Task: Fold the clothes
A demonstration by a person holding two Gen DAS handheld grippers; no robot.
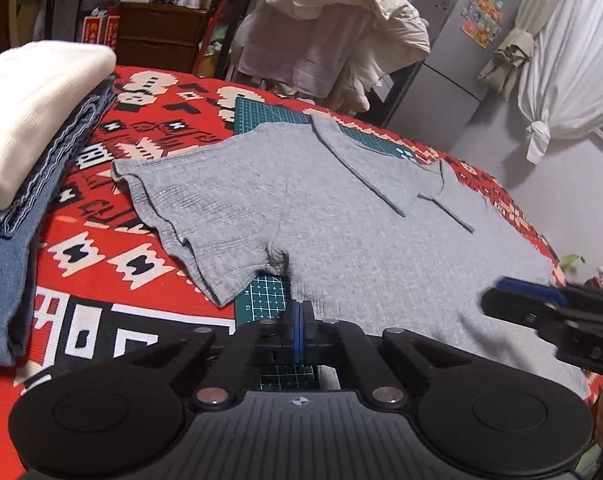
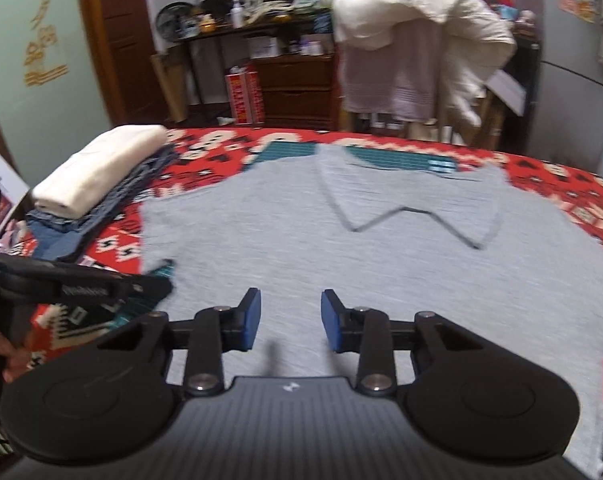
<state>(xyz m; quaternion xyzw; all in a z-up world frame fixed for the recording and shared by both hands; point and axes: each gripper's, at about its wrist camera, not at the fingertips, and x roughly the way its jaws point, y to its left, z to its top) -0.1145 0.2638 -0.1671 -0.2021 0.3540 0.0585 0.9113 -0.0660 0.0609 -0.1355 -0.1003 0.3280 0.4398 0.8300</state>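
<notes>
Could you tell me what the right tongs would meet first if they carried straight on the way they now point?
Most likely the grey T-shirt: the right tongs, open, point over its body toward the V-neck. How high they sit above the cloth is unclear.

A tabletop under a red patterned woven cloth [image 1: 101, 264] carries a green gridded cutting mat [image 1: 267, 294], a spread grey ribbed T-shirt [image 1: 341, 232] and a stack of folded clothes [image 1: 25, 136].

Black tools [image 2: 288, 322] – blue pads [image 2: 250, 316], silver screws, maybe "DAS" lettering.

I read "14" on the green cutting mat [image 1: 266, 294] and "DAS" on my right gripper [image 1: 519, 300].
</notes>
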